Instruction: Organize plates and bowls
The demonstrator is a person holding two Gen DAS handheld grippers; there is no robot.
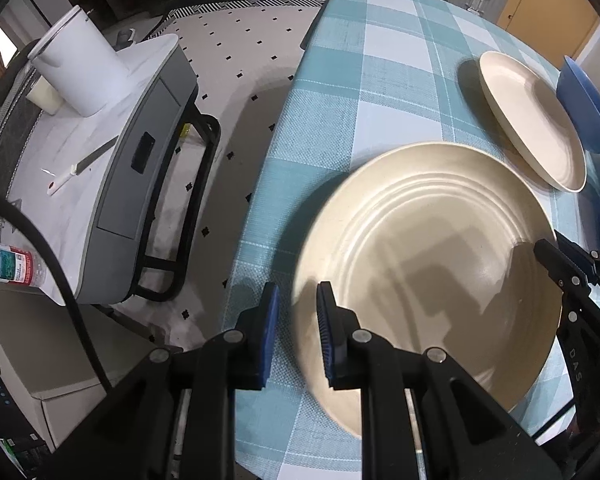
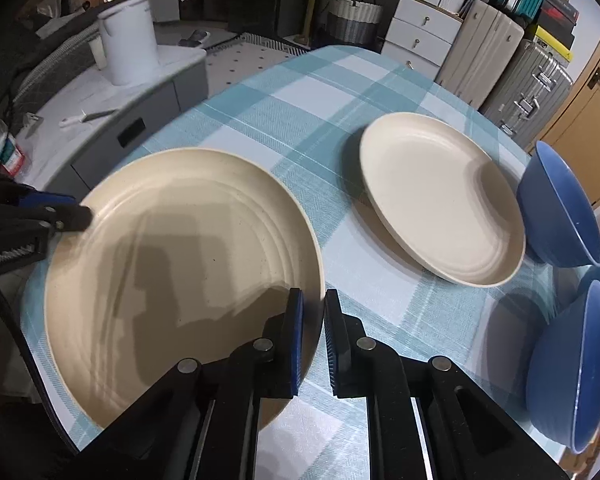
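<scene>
Together we are counting two cream plates and three blue bowls on the desk (image 2: 260, 92), which is wearing a teal checked cloth. We are finding the large ridged plate (image 2: 172, 264) nearest us and the smaller plate (image 2: 440, 200) lying beyond it, toward one o'clock in the right wrist view. Two of the blue bowls (image 2: 556, 216) are showing their full shape at three and four o'clock, and a third is peeking in between them at the frame edge.

Our left tongs (image 1: 298, 332) are sitting nearly together, and they are straddling the large plate's rim at its nine o'clock side, one pad outside and one over the plate's inside; whether the pads are pressing we cannot tell, as the rim is blurred.

Our right tongs (image 2: 314, 340) are drawn almost together and are straddling the opposite rim, at the plate's four o'clock in their own view.

We are also seeing a white pail (image 2: 130, 40) on a grey cabinet (image 2: 148, 92) off at ten o'clock.
</scene>
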